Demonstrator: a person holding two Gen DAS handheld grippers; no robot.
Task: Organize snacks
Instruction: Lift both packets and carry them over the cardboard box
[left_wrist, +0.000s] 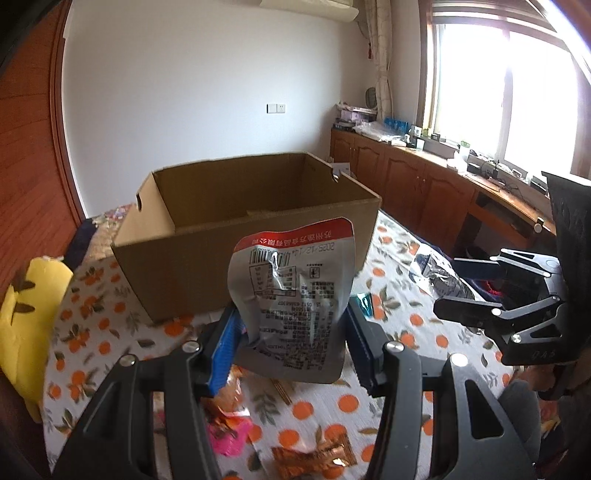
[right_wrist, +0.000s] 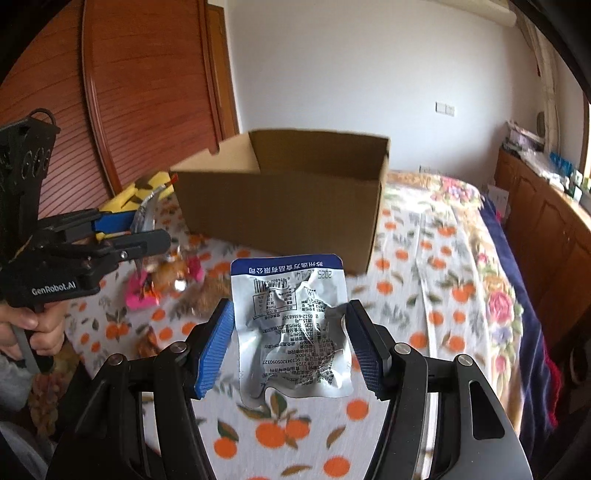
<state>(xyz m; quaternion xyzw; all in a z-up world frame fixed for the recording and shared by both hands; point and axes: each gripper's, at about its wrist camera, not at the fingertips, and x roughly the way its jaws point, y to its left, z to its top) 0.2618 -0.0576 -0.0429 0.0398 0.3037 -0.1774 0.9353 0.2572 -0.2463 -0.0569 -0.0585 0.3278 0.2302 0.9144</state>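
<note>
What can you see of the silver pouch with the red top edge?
The silver foil pouch with a red top band is crinkled, sealed and flat, its printed back with barcode facing the camera, upside down. It stands upright, lifted above the orange-patterned cloth, clamped at both sides by the left tool, before the open brown cardboard box.

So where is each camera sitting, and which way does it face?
Left wrist: on the left gripper, facing the cardboard box; its fingers hold a red-edged packet; the right gripper shows.
Right wrist: on the right gripper, facing the box; holds a blue-edged packet; the left hand shows.
Shared: box, orange-print cloth.
</note>
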